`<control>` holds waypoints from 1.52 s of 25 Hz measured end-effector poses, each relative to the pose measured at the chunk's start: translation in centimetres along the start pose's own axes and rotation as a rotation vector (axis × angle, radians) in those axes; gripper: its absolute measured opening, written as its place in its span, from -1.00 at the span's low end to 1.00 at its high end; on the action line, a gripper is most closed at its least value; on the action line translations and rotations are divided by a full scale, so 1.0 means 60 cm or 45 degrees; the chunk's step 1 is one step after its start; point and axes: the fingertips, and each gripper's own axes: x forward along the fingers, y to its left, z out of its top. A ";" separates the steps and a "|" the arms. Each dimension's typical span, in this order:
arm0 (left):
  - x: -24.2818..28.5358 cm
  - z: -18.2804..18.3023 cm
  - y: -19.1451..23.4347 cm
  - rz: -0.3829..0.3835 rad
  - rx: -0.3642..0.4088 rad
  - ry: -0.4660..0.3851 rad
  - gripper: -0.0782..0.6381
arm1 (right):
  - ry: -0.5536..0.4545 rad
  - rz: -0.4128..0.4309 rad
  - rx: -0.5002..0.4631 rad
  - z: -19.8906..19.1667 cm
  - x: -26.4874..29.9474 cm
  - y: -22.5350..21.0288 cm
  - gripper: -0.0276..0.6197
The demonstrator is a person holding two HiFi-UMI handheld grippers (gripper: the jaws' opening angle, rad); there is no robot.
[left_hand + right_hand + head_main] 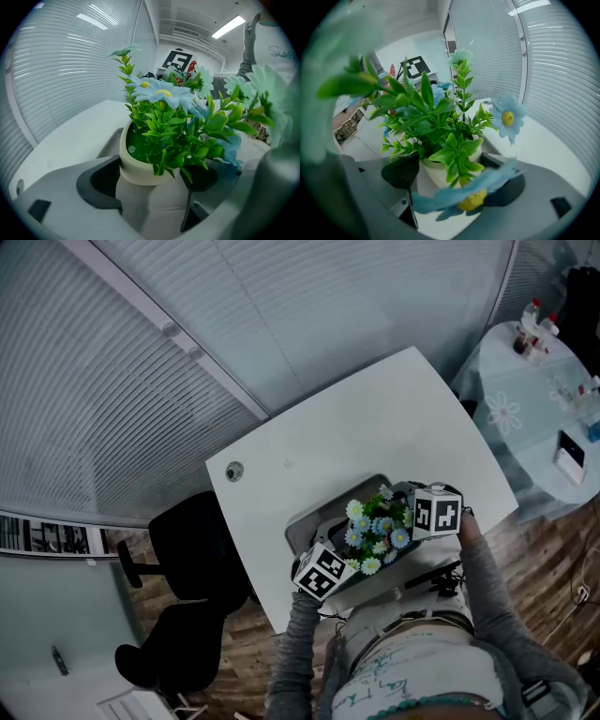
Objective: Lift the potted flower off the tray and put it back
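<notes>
Both grippers: your left gripper [152, 183] and right gripper [454, 180] each grip the potted flower [378, 526] by its cream pot, pads on either side.
Flower's place: between the two grippers, over the grey tray [302, 521]; contact with the tray cannot be told.
Tray: on the white tabletop [375, 418], at the edge nearest you.

The person holds both arms out in front, in long grey sleeves. The left arm [292, 652] and the right arm [497, 601] bend in toward the middle. The left gripper [339, 563] is a grey tool with a black-and-white marker cube. The right gripper [424, 514] looks the same, and the two face each other. Each gripper's two black pads [98, 180] squeeze the small cream round flower pot [136, 171] from both sides.
</notes>
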 end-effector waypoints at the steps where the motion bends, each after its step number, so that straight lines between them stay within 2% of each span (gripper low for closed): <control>1: 0.002 -0.003 0.000 -0.001 -0.002 0.006 0.35 | -0.006 0.000 0.003 -0.002 0.003 0.000 0.29; 10: 0.017 -0.020 0.003 -0.001 0.007 0.054 0.35 | -0.058 -0.004 0.023 -0.019 0.023 -0.004 0.29; 30: 0.024 -0.019 0.002 -0.007 -0.026 -0.031 0.35 | -0.260 0.003 0.085 -0.025 0.020 -0.005 0.29; 38: 0.021 -0.017 0.005 0.002 -0.035 -0.064 0.35 | -0.283 0.006 0.088 -0.025 0.020 -0.006 0.29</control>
